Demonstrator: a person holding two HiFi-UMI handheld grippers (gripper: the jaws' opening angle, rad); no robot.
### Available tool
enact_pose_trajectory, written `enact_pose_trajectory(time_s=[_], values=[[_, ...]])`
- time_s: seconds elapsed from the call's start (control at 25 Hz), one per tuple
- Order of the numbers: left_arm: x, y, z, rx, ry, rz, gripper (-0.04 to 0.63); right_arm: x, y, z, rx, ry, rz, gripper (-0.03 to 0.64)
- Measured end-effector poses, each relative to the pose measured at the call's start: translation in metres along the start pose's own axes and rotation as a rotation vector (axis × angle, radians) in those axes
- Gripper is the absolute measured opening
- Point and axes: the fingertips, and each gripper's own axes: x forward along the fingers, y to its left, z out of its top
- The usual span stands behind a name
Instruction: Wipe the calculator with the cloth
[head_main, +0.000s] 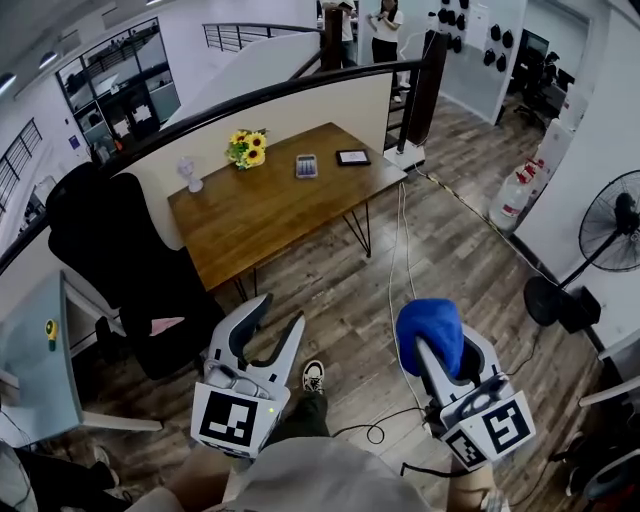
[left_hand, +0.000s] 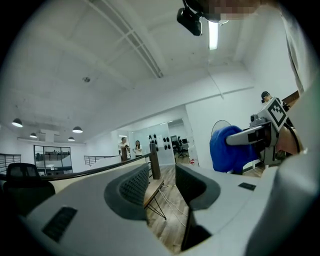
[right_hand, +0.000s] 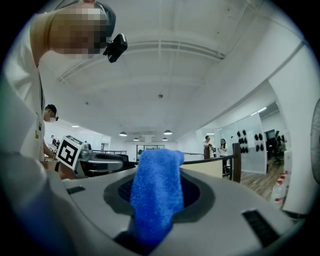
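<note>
Fuzzy blue cloth clamped in right gripper; left gripper agape, empty; calculator on wooden table.

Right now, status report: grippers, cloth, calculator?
Left gripper open, empty. Right gripper shut on blue cloth. Calculator on wooden table, far off, untouched. Cables on floor between.
</note>
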Motion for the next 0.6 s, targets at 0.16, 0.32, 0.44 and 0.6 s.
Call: enact_pose_trajectory(time_s=[0.16, 0.32, 0.44, 0.6], values=[[0.041, 0.035, -0.009, -0.01, 0.012, 0.015, 0.156, 0.049, -0.024, -0.002, 0.012, 0.019, -0.002, 0.146], [0.083, 0.083, -0.009, -0.018, 0.008, 0.046, 0.111, 0.107, -0.048, 0.002, 0.014, 0.038, 0.002, 0.146], [0.118, 0.12, -0.009, -0.02, 0.007, 0.062, 0.092, 0.154, -0.063, 0.005, 0.016, 0.048, 0.009, 0.146], [0.161, 0.167, -0.011, -0.005, 0.01, 0.079, 0.072, 0.217, -0.082, 0.009, 0.016, 0.054, 0.018, 0.146]])
